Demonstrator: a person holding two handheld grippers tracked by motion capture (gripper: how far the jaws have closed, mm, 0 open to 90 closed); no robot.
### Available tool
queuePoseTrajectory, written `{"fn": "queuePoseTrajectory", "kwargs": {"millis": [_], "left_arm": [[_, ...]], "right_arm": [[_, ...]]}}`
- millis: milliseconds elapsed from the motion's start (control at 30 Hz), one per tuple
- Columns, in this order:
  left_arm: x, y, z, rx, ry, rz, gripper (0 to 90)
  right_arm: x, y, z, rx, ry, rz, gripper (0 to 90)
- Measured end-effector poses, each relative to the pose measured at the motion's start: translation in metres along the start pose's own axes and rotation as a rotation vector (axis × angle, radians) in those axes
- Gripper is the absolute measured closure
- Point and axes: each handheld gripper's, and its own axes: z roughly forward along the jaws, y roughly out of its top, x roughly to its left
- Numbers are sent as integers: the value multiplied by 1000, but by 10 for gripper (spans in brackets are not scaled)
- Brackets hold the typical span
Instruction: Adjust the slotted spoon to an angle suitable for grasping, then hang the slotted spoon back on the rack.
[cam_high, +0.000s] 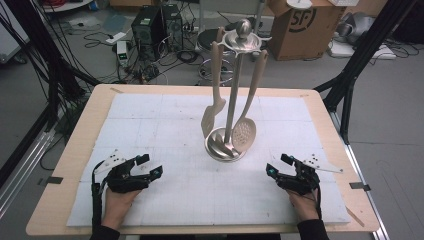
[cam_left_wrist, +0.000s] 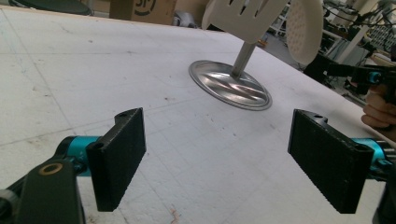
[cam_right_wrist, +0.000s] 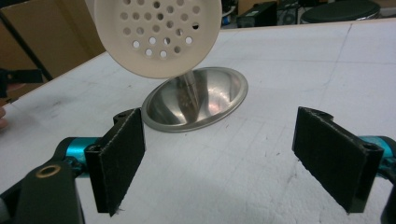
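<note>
A steel utensil stand (cam_high: 231, 90) rises from a round base (cam_high: 222, 149) near the table's middle. Two cream utensils hang from its top ring: a slotted turner (cam_high: 212, 117) on the left and a perforated skimmer (cam_high: 244, 134) on the right. My left gripper (cam_high: 150, 165) rests low on the white mat at the front left, open and empty. My right gripper (cam_high: 279, 164) rests at the front right, open and empty too. In the left gripper view the base (cam_left_wrist: 231, 85) lies ahead with the turner (cam_left_wrist: 243, 16) above. The right gripper view has the skimmer (cam_right_wrist: 156, 32) hanging over the base (cam_right_wrist: 198, 100).
A white mat (cam_high: 165, 200) covers most of the wooden table (cam_high: 85, 130). Beyond the far edge the floor holds a cardboard box (cam_high: 305, 25), electronic units (cam_high: 150, 25) and cables. Black frame legs (cam_high: 357, 55) stand at both sides.
</note>
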Motion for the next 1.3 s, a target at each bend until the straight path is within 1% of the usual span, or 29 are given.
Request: {"fn": "queuePoseTrajectory", "kwargs": {"millis": [100, 167, 233, 267, 300, 400, 467, 500, 600, 667, 700, 767, 833, 933, 1000, 1133, 1300], "left_arm": [[1, 1, 2, -6, 7, -3, 196], [0, 0, 3, -1, 9, 6, 196], [-1, -1, 2, 21, 14, 19, 196], [-1, -1, 1, 14, 11, 12, 196], [-1, -1, 0, 10, 8, 11, 196], [0, -2, -1, 18, 9, 5, 196], [0, -2, -2, 13, 7, 5, 196], [0, -2, -2, 15, 7, 6, 196], [0, -3, -1, 29, 9, 1, 196], [0, -3, 1, 34, 12, 1, 196], [1, -3, 1, 40, 16, 1, 196], [1, -3, 2, 40, 20, -2, 197], [2, -2, 3, 35, 23, -5, 197], [2, -2, 4, 45, 28, -7, 197], [3, -1, 6, 33, 25, -7, 197], [3, 0, 9, 35, 27, -8, 199], [3, 0, 8, 31, 23, -8, 199]], "right_arm": [[-3, -3, 0, 9, 4, -4, 164], [-3, -3, -1, 13, 6, -1, 163], [-4, -1, -1, -3, 22, 5, 163], [-3, 0, -2, -7, 21, 11, 163], [-3, 0, -1, -10, 17, 5, 163], [-2, -1, 1, 4, 18, -7, 162], [-2, -1, 2, 3, 20, -9, 162], [-1, 0, 3, 3, 19, -12, 162], [-1, -1, 3, 11, 21, -1, 162], [-1, -1, 4, 9, 17, -8, 162], [-1, -1, 3, 9, 20, 0, 162], [-2, -1, 3, -2, 22, -7, 162], [-2, -1, 4, 5, 22, -9, 161], [-3, -1, 4, 5, 29, -11, 161], [-3, -1, 3, 9, 33, -15, 161], [-5, -3, 0, 6, 23, -25, 161], [-6, -1, -6, -17, 15, -8, 161]]}}
